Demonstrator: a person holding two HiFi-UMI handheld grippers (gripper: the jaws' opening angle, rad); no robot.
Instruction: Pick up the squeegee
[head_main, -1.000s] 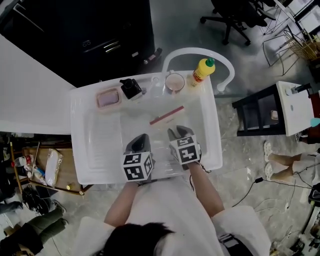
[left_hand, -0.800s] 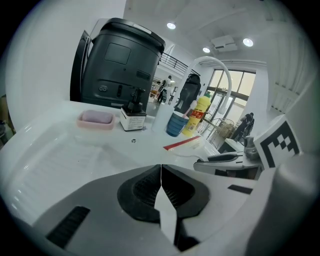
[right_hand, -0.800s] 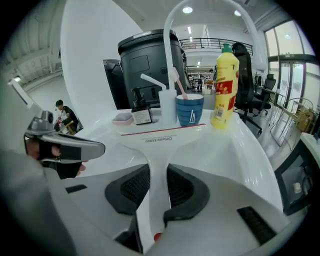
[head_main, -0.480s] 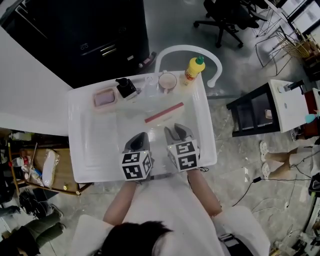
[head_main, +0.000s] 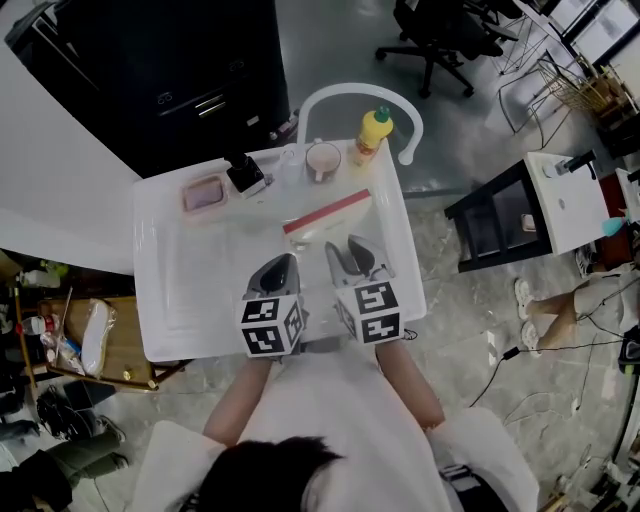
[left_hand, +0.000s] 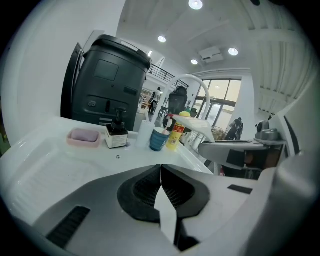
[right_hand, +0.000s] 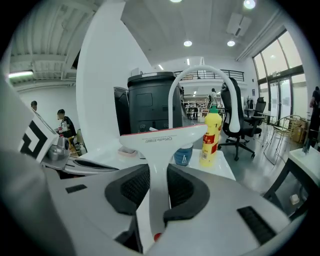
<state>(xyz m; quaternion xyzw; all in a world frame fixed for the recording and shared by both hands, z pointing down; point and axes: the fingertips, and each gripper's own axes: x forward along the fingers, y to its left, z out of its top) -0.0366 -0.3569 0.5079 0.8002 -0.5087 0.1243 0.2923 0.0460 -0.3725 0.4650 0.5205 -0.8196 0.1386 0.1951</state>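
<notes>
R gripper (right_hand: 159, 176) is clamping the squeegee (right_hand: 161, 139) by its handle, the red-edged blade sitting crosswise out front, over the white sink (head_main: 160, 300) near the cup (head_main: 322, 160) & yellow bottle (head_main: 372, 130). L gripper (left_hand: 161, 172) is hanging just beside it, jaws pressed together w/ nothing btwn.

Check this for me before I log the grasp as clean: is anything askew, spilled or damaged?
Nothing stands out. The right gripper holds the squeegee by its handle, blade roughly level; the yellow bottle, cup and dark bottle stand upright at the back rim of the sink, no spill visible.
</notes>
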